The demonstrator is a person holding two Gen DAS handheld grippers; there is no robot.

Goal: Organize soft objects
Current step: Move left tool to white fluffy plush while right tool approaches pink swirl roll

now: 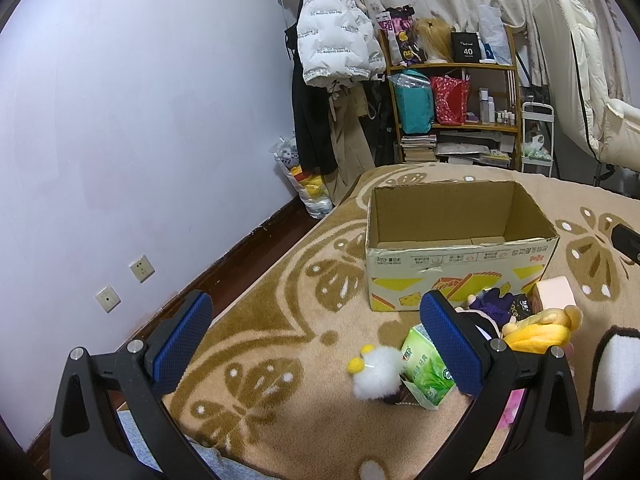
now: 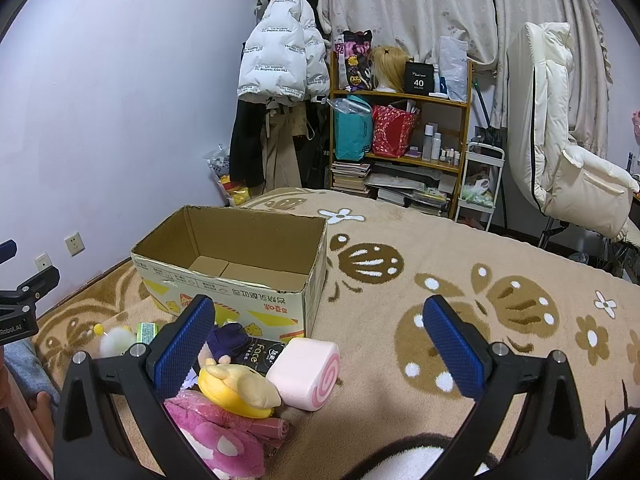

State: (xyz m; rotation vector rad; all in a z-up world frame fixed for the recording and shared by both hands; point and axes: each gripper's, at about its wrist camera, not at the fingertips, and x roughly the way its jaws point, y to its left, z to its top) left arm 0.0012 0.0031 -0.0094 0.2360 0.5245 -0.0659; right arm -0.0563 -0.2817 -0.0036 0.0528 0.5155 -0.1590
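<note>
Both my left tongs (image 1: 316,344) and right tongs (image 2: 318,346) gape wide and empty, the soft toys, yellow plush doll (image 2: 236,390) and pink swirl-ended cushion (image 2: 306,372), heaped just below them, the open cardboard box (image 2: 236,276) ahead bare inside, so I judge nothing sorted yet, with open beige flowered blanket (image 2: 460,264) beyond to the right.

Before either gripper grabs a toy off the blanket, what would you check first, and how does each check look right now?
1. Cardboard box open on top, nothing visible inside: ok.
2. Left gripper fingers apart, holding nothing: ok.
3. Right gripper fingers apart, holding nothing: ok.
4. Yellow plush uncovered on top of the pile: ok.
5. Pink roll cushion free of its neighbours: not ok, it appears to touch the yellow plush.
6. Pink plush free to lift: not ok, the yellow plush lies on it.
</note>
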